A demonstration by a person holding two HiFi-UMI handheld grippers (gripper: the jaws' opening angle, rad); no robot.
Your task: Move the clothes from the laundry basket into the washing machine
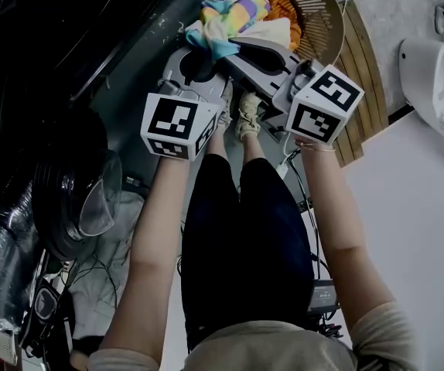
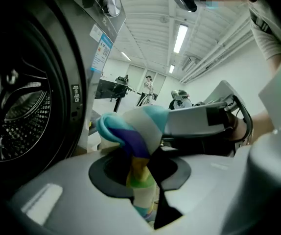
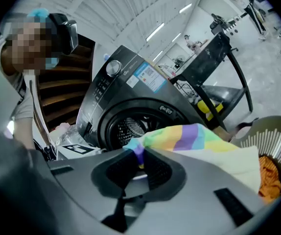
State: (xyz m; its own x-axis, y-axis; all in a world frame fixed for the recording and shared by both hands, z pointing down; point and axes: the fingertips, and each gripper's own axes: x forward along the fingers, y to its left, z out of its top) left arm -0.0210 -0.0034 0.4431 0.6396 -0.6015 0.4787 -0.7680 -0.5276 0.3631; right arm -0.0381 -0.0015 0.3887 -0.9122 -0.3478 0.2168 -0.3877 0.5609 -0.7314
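On the left, the washing machine point(image 1: 52, 68): dark-fronted. Its drum point(image 2: 13, 111) gapes open and shows bare perforated metal as far as I can see in.
Door point(image 1: 90, 199): swung outward, its round glass hanging low beside the person's left arm (an awkward thing to have at the elbow).
Laundry basket point(image 1: 326, 22): round and slatted, beyond the grippers and beside some wooden slats point(image 1: 361, 83). An orange garment point(image 1: 280, 6) lies inside.
Striped cloth point(image 1: 230, 14): pastel bands on pale fabric, held up between both grippers near the basket's rim. Whether its trailing end is free of the rim I cannot tell.
Left gripper point(image 2: 143, 168): jaws pinched on a bunched fold of the striped cloth, which runs down between them.
Right gripper point(image 3: 138, 165): jaws closed on a corner of the same cloth. The rest spreads away toward the basket.
Step in hand: the carry. The cloth is up out of the basket but not yet in the drum.
Next move: I'd say both grippers need to swing toward the drum mouth, push the cloth well inside, then let go.
Edges: the drum's rim and the door's edge look likeliest to snag a hanging tail.
Open room: the way in lies between door and machine front. It seems wide enough if the cloth is kept gathered.
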